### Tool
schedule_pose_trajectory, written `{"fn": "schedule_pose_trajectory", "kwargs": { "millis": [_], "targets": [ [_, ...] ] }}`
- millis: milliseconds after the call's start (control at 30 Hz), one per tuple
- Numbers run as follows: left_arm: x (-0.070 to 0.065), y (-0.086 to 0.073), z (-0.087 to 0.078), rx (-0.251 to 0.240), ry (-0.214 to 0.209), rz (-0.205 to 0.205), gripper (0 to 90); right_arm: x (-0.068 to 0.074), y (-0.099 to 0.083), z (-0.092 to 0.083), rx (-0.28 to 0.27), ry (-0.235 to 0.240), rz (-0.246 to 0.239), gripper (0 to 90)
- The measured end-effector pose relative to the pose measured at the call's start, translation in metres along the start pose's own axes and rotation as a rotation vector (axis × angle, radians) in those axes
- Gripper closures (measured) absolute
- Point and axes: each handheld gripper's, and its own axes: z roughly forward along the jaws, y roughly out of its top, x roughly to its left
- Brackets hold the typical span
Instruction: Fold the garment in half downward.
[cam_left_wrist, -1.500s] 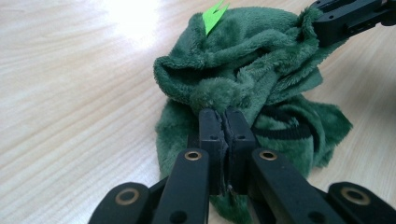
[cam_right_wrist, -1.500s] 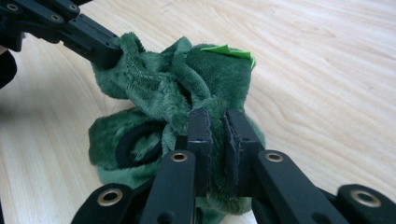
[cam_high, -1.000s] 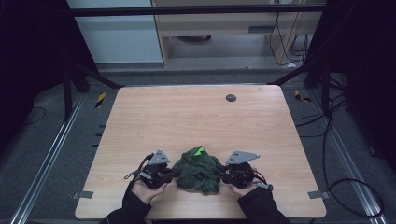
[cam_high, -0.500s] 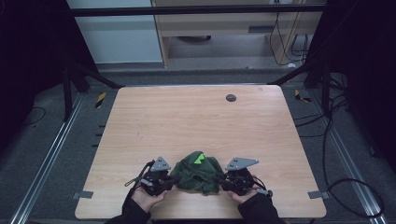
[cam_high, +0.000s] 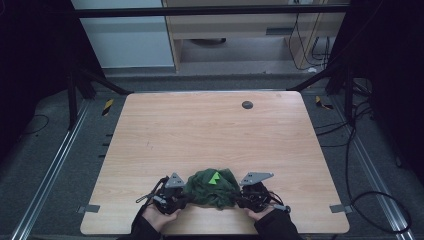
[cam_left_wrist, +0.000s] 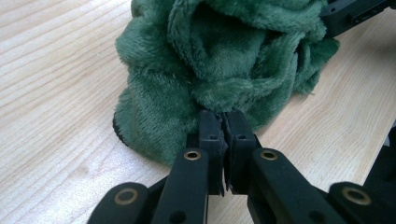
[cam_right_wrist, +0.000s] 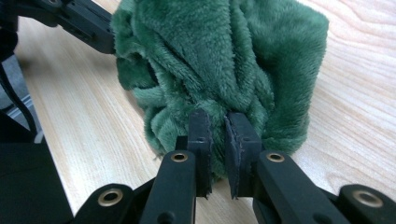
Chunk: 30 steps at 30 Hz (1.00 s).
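Bunched green plush cloth (cam_high: 210, 187) pinched from both sides.
Left gripper (cam_left_wrist: 223, 122) and right gripper (cam_right_wrist: 219, 125) each clamp a fold; light wooden table (cam_high: 200, 130), seemingly dim room.

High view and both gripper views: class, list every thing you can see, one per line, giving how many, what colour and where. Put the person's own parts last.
Cloth: one, dark green and plush with a bright green patch on top, bunched at the near edge of the table between the two grippers.
Table: one, light wood, in the middle of the high view.
Round cap: one, dark, set in the tabletop toward the far right.
Cables: several, black, on the floor to the right of the table.
Left gripper: one, black, fingers shut on the left edge of the cloth.
Right gripper: one, black, fingers shut on a fold at the right edge of the cloth.
Hands: two, at the near edge, one behind each gripper.
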Motion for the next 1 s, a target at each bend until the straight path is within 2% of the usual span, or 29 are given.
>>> {"fn": "schedule_pose_trajectory", "kwargs": {
  "millis": [100,200,400,533,733,867,1000],
  "targets": [
    [-0.001,0.000,0.001,0.002,0.006,0.006,86.8,-0.001,0.000,0.000,-0.002,-0.001,-0.005,80.7],
    [-0.001,0.001,-0.001,-0.019,0.008,-0.002,83.3,0.000,0.001,-0.001,-0.007,0.001,0.002,77.7],
    [0.000,0.006,-0.016,-0.072,0.015,-0.011,73.3,0.000,0.005,-0.011,-0.048,0.002,0.000,72.8],
    [0.003,0.011,-0.032,-0.122,0.033,-0.023,70.1,-0.001,0.008,-0.021,-0.077,-0.007,0.000,71.6],
    [0.015,0.018,-0.049,-0.170,0.071,-0.047,69.4,-0.009,0.014,-0.036,-0.132,-0.029,0.020,71.1],
    [0.023,0.026,-0.049,-0.186,0.096,-0.057,71.2,-0.015,0.020,-0.041,-0.157,-0.061,0.025,73.0],
    [0.034,0.035,-0.043,-0.190,0.112,-0.066,74.9,-0.021,0.026,-0.038,-0.161,-0.087,0.030,75.1]
  ]
}}
